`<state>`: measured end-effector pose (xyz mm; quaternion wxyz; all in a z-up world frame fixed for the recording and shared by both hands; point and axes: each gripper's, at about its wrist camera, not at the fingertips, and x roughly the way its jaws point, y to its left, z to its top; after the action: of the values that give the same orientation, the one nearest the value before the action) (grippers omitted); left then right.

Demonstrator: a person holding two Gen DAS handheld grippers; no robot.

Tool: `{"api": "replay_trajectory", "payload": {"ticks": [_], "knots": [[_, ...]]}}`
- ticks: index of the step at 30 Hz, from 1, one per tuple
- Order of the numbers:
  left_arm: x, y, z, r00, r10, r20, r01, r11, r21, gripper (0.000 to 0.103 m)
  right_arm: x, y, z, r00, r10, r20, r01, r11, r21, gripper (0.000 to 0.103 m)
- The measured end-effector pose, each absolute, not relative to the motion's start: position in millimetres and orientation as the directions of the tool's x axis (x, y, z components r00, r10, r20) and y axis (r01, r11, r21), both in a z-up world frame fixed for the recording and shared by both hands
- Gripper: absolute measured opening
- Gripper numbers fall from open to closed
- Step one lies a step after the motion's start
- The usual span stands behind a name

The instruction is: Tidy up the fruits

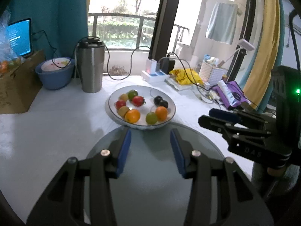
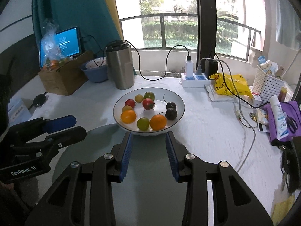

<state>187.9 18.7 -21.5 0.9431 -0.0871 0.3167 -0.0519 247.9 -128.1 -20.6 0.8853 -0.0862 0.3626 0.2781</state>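
A: Nearest is the left gripper (image 1: 150, 137), jaws part open with nothing between them, held over a grey round plate (image 1: 150, 169). Why hang there?

B: I'd guess it's waiting its turn. The right gripper (image 2: 149, 137) sits the same way, jaws part open and empty, above that plate.

A: And the fruits?

B: All in the white bowl (image 2: 180, 101) on the tabletop (image 2: 207, 131), touching the plate's far edge. Oranges (image 2: 128, 116) at the front, red tomatoes (image 2: 148, 103) and green ones (image 2: 143, 123) behind, two dark plums (image 2: 170, 111) to the right.

A: Loosely grouped already?

B: Partly; colours sit mixed on the left side. The empty plate up close probably stands ready to take sorted pieces.
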Motion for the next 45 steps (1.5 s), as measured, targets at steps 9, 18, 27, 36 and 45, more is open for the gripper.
{"api": "replay_trajectory", "payload": {"ticks": [9, 18, 27, 36, 45], "knots": [[142, 19, -10, 0.827, -0.112, -0.551, 0.026, 0.987, -0.160, 0.045, 209, -132, -7, 0.609, 0.434, -0.664, -0.563, 0.826, 0.024, 0.038], [101, 26, 8, 0.861, -0.063, -0.505, -0.005, 0.991, -0.132, 0.056, 172, -133, 13, 0.637, 0.429, -0.640, -0.543, 0.839, 0.021, 0.038], [64, 39, 43, 0.906, 0.007, -0.424, -0.067, 0.989, -0.128, 0.089, 138, -133, 47, 0.699, 0.418, -0.580, -0.514, 0.858, -0.001, 0.059], [41, 49, 68, 0.916, 0.109, -0.387, -0.166, 0.979, -0.118, 0.097, 118, -145, 83, 0.795, 0.347, -0.497, -0.430, 0.901, -0.057, 0.085], [30, 41, 82, 0.922, 0.128, -0.365, -0.166, 0.983, -0.075, 0.097, 111, -163, 95, 0.835, 0.307, -0.457, -0.374, 0.925, -0.063, 0.086]]}}
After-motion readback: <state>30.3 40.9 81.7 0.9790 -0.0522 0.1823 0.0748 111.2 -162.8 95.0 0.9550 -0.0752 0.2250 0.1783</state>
